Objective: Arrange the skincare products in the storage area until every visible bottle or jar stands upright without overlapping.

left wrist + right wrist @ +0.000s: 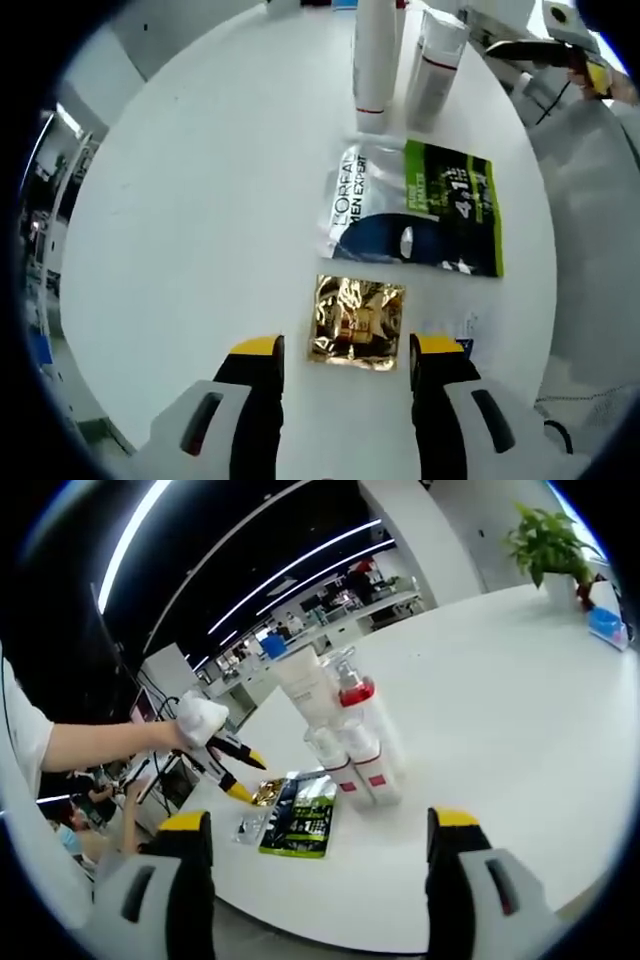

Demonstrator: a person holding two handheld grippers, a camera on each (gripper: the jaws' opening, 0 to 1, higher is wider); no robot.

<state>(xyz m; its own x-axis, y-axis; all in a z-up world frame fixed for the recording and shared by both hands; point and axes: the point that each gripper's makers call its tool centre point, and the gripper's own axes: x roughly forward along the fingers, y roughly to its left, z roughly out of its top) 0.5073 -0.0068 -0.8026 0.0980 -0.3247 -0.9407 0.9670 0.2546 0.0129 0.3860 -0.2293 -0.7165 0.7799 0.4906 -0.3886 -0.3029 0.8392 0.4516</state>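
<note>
While our left gripper hung over the white table with its jaws apart and empty, the gold sachet lay flat between the tips and the L'Oréal sachet sat just beyond at twelve o'clock. Our right gripper waited wide open too, well short of the upright bottles clustered at twelve o'clock. We judged a careless sweep could topple those tightly packed bottles, or slide one sachet onto the other.
</note>
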